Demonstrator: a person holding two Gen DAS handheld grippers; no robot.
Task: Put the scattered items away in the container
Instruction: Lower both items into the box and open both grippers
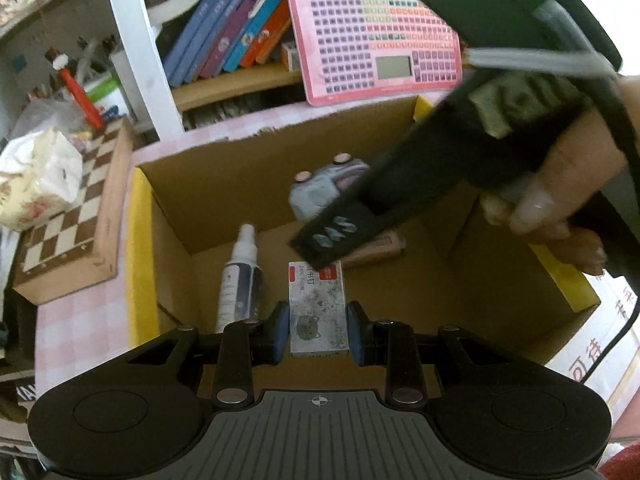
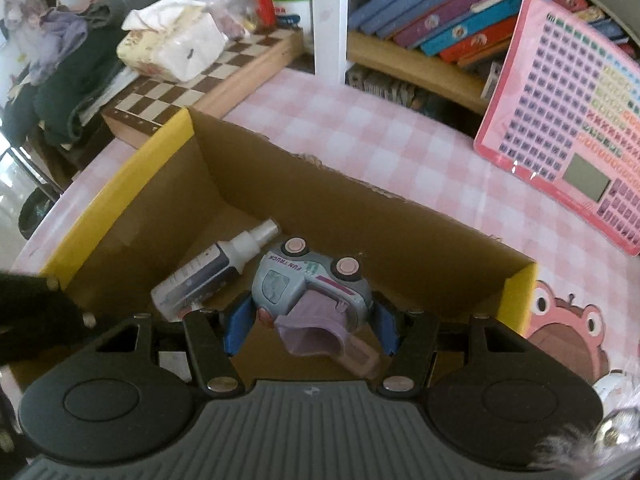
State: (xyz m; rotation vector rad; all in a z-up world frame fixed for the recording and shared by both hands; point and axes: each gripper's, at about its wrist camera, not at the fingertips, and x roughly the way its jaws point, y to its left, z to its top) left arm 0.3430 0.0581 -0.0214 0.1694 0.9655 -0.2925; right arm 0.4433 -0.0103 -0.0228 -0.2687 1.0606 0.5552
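An open cardboard box (image 1: 224,184) with yellow flaps stands on the pink checked table; it also shows in the right wrist view (image 2: 360,216). My left gripper (image 1: 318,330) is over the box, shut on a small staple box (image 1: 318,304) with a cat picture. My right gripper (image 2: 310,326) is shut on a grey-blue toy truck (image 2: 308,288) with a purple scoop, lying on its side, held inside the box. The truck also shows in the left wrist view (image 1: 320,188). A white spray bottle (image 1: 240,280) lies on the box floor, also in the right wrist view (image 2: 216,272).
A chessboard (image 1: 76,220) with a tissue pack (image 1: 36,176) sits left of the box. A pink toy keyboard (image 1: 380,36) leans on a bookshelf (image 1: 236,84) behind. A pink item (image 1: 380,250) lies in the box under the right gripper.
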